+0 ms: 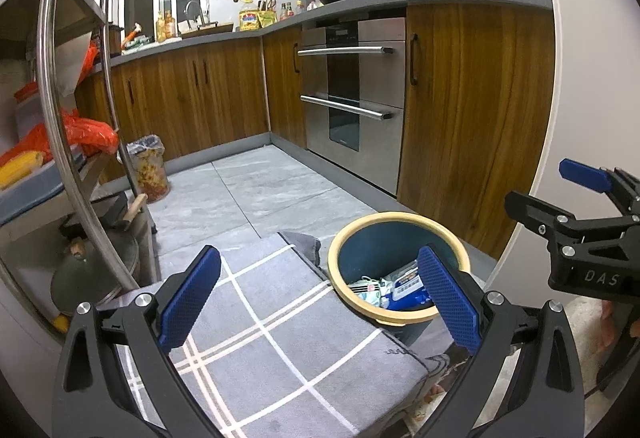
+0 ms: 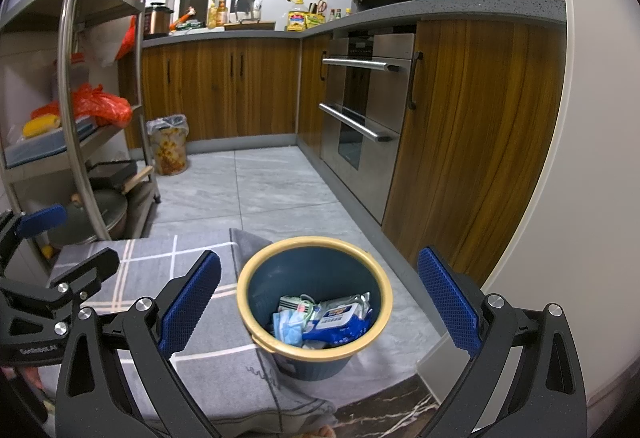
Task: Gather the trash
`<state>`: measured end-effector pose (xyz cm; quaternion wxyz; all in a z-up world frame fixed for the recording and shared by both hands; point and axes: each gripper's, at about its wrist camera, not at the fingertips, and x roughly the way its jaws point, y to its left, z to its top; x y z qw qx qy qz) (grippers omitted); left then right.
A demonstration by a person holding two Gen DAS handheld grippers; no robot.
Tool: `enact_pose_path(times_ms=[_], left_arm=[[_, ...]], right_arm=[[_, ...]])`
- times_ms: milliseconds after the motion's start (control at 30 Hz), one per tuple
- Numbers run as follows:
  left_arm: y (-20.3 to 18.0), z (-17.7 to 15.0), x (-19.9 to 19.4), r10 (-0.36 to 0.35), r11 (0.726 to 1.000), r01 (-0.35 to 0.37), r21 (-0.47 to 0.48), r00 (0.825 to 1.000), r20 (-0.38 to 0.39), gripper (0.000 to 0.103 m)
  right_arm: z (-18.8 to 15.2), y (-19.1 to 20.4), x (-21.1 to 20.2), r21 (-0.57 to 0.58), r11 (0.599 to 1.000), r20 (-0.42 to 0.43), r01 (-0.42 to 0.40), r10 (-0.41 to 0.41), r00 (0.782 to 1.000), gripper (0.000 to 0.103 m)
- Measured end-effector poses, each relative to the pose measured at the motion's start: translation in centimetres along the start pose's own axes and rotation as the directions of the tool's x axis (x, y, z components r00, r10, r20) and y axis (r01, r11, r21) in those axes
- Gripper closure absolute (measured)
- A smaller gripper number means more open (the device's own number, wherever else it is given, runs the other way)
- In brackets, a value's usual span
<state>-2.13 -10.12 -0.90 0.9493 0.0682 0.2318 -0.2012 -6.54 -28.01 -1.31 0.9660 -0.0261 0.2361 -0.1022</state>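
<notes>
The round dark-blue plastic bin with a tan rim [image 2: 314, 302] stands on the grey floor tiles at the edge of a grey mat with white check lines [image 2: 160, 270]. It holds crumpled wrappers: a blue-and-white wet-wipe pack [image 2: 340, 320] whose print is too small to read, and pale blue scraps at 8 o'clock. The right gripper [image 2: 318, 302] hangs above it, blue pads spread wide and empty. The left gripper [image 1: 318, 302], equally spread and empty, hovers over the mat, the bin at its 2 o'clock. A lined floral bin [image 2: 168, 144] stands by the steel rack [image 2: 76, 78].
</notes>
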Motion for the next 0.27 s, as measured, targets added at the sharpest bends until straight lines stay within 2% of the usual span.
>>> enact_pose_path(times_ms=[167,267], left_arm=[[0.7,0.2,-0.3,0.023,1.0,-0.023,-0.008,0.999,-0.024,0.006],[2.4,1.0,-1.1,0.051,0.996,-0.053,-0.066,0.998,-0.041,0.006]], right_arm=[[0.0,0.0,0.1,0.01,1.0,-0.018,0.001,0.0,1.0,0.005],[0.3,0.2,1.0,0.052,0.998,-0.102,-0.027,0.033,0.994,0.005]])
